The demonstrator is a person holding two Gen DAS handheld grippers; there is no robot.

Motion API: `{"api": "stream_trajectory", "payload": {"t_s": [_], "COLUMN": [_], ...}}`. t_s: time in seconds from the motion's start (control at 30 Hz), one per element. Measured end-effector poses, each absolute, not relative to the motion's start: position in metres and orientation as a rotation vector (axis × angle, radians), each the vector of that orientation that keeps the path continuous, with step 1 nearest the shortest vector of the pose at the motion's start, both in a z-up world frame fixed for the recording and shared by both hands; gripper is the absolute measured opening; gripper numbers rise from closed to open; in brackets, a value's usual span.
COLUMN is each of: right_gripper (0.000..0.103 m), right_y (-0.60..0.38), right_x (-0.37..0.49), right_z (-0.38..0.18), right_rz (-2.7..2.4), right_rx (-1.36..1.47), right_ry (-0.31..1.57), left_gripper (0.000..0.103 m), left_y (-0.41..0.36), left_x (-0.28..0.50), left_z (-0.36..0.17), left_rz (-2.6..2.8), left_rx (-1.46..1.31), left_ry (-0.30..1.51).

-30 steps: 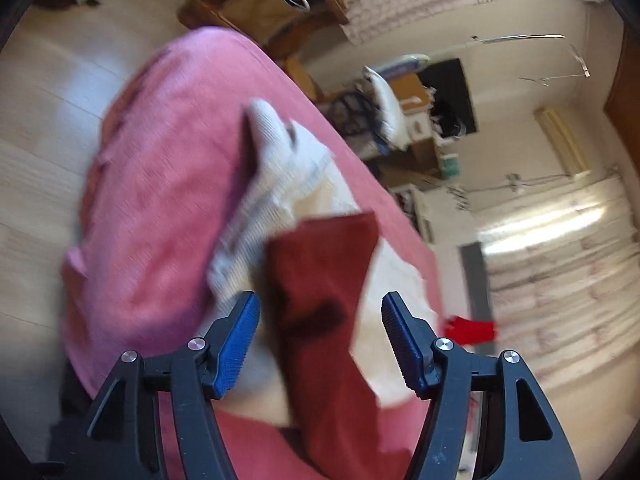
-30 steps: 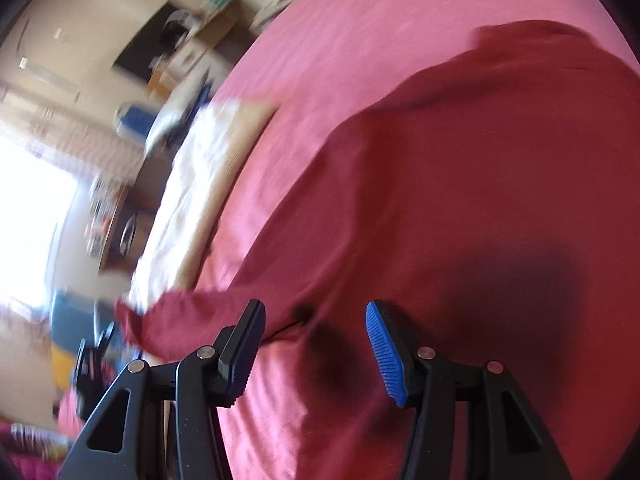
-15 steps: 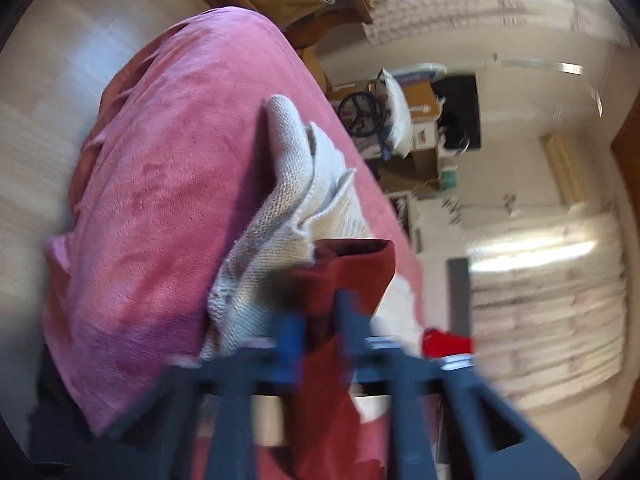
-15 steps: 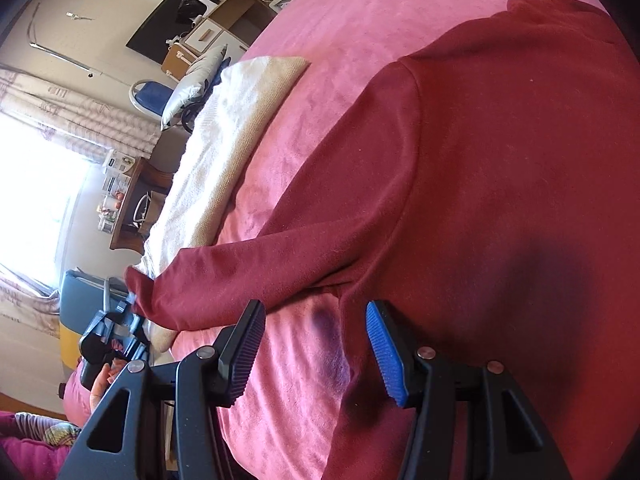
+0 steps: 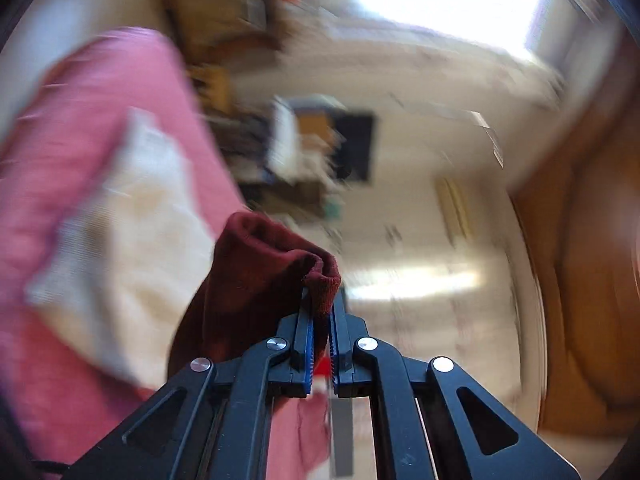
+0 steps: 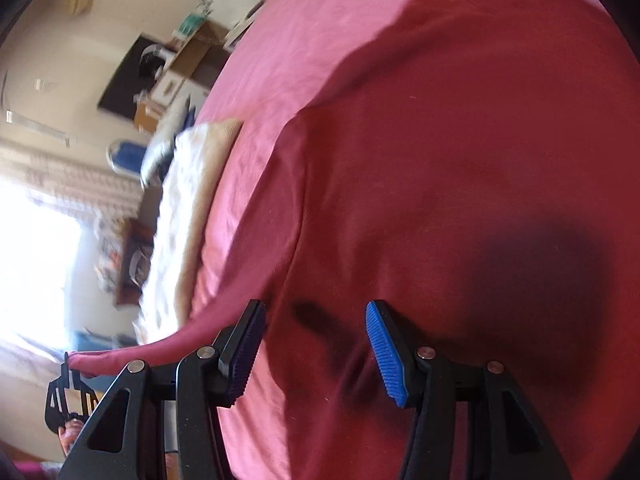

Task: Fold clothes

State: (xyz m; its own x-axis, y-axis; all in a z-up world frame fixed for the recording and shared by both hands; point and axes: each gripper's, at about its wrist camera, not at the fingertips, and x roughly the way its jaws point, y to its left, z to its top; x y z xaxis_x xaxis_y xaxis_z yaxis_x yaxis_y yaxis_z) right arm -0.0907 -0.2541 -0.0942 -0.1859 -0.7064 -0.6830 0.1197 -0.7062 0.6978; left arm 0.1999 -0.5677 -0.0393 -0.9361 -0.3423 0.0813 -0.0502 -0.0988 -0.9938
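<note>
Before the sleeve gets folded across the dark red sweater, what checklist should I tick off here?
1. Left tool shut on the sleeve cuff: ok.
2. Sleeve lifted off the pink bedspread: ok.
3. Right tool open above the sweater body, holding nothing: ok.
4. Sweater body lying flat: ok in the visible part.
5. Cream knit apart from the sweater body: ok.
6. Far sleeve position: cannot tell.
</note>
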Motion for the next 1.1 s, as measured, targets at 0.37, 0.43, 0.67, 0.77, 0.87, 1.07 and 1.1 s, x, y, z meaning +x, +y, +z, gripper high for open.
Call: {"api": "stream_trajectory", "payload": {"t_s": [0.37, 0.43, 0.67, 0.77, 0.87, 1.07, 1.1], "right_gripper": [0.054, 0.054, 0.054, 0.054, 0.055, 0.055, 0.055], "right_y": [-0.112, -0.074, 0.028, 0.042, 0.03, -0.035, -0.042], "right_x": [-0.07, -0.066, -0.036, -0.025, -0.036, -0.106, -0.12], "right_z": [-0.076, -0.077, -0.097, -0.094, -0.081, -0.054, -0.053], "right_rz": [-2.093, -2.15, -2.198, -2.224, -2.233, -2.351, -2.367], "right_rx": [1.411, 1.404, 1.487, 1.479, 1.41, 1.351, 1.353], "right_ry": [-0.894, -0.921, -1.101, -1.066, -0.962, -0.56, -0.496], "left_gripper": [0.008, 0.017, 0.034, 0.034, 0.044, 0.051, 0.051], "left_y": [-0.303, -0.226, -0.084, -0.087, -0.145, -0.203, -0.209], "left_x": [-0.039, -0.069, -0.086, -0.048, -0.036, 0.007, 0.007], "left_z": [0.07, 0.052, -0.06, -0.064, -0.05, -0.061, -0.067], "left_rz": [-3.144, -3.258, -3.05, -3.084, -3.184, -3.14, -3.115], "left_rx": [0.53, 0.774, 1.695, 1.694, 1.43, 1.067, 1.084], "left_ry": [1.487, 1.338, 0.954, 0.8, 0.575, 0.231, 0.208]}}
